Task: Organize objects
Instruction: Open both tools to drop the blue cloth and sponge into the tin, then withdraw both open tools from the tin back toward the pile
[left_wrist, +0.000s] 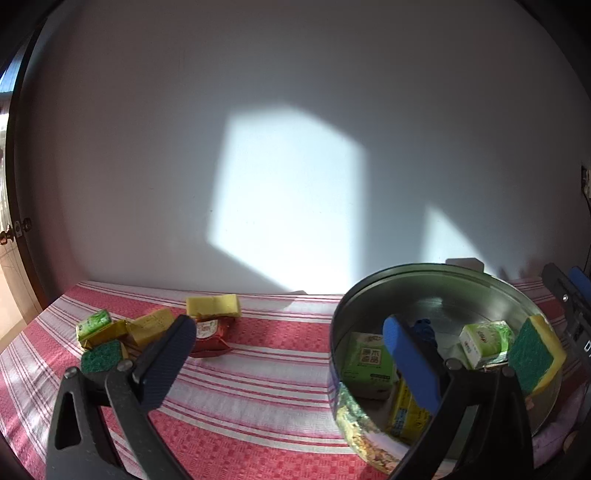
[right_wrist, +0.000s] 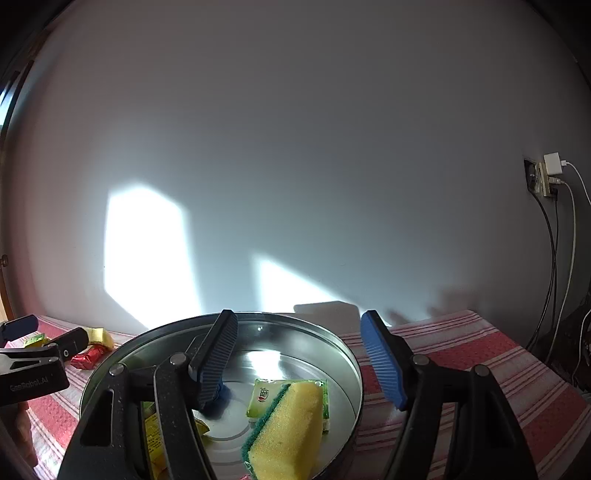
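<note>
Left hand-held gripper (left_wrist: 291, 354): jaws spread wide, nothing held, hung between loose pile and round tin (left_wrist: 369, 295). Right hand-held gripper (right_wrist: 299, 363): jaws partly spread, nothing held, over tin.

Progress judged about halfway. Packed in tin: one sponge (left_wrist: 535, 354), leaned on wall; two green packets (left_wrist: 485, 341) seen; one yellow packet (left_wrist: 406, 413); small blue item, unclear.

Left on striped worktop (left_wrist: 258, 387): three sponges (left_wrist: 213, 305), one green packet, one gold packet, one red packet (left_wrist: 210, 338).
</note>
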